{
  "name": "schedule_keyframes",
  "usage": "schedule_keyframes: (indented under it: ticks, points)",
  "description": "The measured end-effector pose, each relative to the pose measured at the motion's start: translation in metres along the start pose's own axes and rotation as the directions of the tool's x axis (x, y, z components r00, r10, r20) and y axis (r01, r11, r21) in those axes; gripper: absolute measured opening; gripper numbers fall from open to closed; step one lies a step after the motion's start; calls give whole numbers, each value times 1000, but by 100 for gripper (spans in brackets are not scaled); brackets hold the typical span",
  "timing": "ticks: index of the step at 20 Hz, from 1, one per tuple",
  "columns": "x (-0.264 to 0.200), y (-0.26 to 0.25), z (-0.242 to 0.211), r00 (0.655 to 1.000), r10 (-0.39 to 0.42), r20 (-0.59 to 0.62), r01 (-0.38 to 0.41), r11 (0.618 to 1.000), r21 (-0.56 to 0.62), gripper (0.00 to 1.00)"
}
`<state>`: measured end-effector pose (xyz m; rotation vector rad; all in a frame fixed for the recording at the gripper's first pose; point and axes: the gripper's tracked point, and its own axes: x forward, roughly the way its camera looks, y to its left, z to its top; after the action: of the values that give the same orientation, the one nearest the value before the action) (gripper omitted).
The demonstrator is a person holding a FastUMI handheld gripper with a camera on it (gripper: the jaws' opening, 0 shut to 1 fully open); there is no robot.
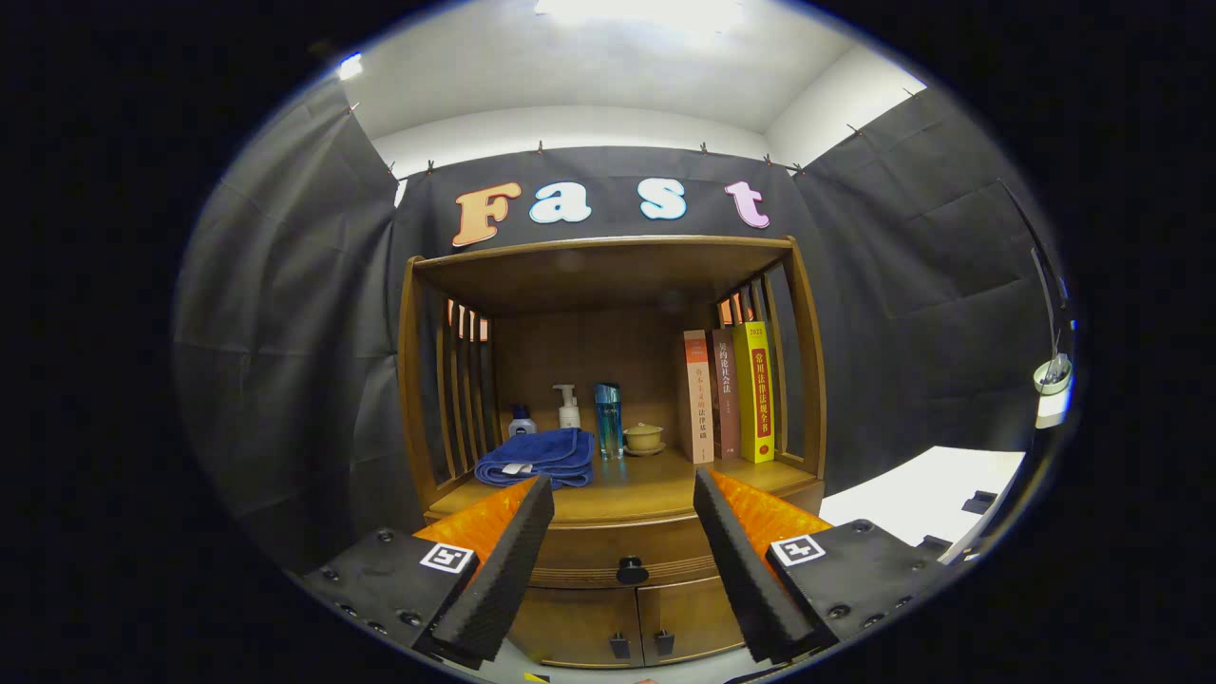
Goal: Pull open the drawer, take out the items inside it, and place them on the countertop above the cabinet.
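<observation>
A wooden cabinet (608, 399) stands against the far wall, with an open shelf space above a tabletop (655, 489) and slatted sides.

On the tabletop, from the left: a folded blue towel (537, 456) lies at the near left. Behind it stand a small blue-capped bottle (521, 421) and a white pump bottle (568, 407). Just right of the towel is a tall blue bottle (608, 420), then a small lidded cup on a saucer (644, 438). Further right, three books (730, 394) stand upright against the right slats, the rightmost one yellow.

Below the tabletop edge runs the drawer (608, 551), closed, with a dark round knob (632, 570) at its middle. Beneath it are two small doors (627, 622), each with a dark handle near the centre seam.

The gripper (622, 494) hangs in front of the cabinet, its fingers (503, 570) spread wide apart and holding nothing. The knob lies between the fingers, still beyond them and untouched. What is inside the drawer cannot be seen.

To the far right, a white surface (926, 494) sits beside the cabinet.
</observation>
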<state>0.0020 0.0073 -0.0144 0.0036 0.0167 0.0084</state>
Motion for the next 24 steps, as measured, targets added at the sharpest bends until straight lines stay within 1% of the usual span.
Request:
schedule_keyframes:
  ticks: [3,9,14,19,22,24]
  points:
    - [4,6,-10,1000,17,18,-17,1000,-10,98]
    - [23,3,-67,999,25,-47,-25,1000,5,98]
    - [49,-4,-131,995,11,-97,-13,1000,-16,98]
    - [83,-10,-217,980,20,-197,-18,1000,10,98]
    - [94,-17,-238,976,17,-218,-23,999,-22,98]
    - [99,-24,-251,971,-3,-239,-11,998,-57,98]
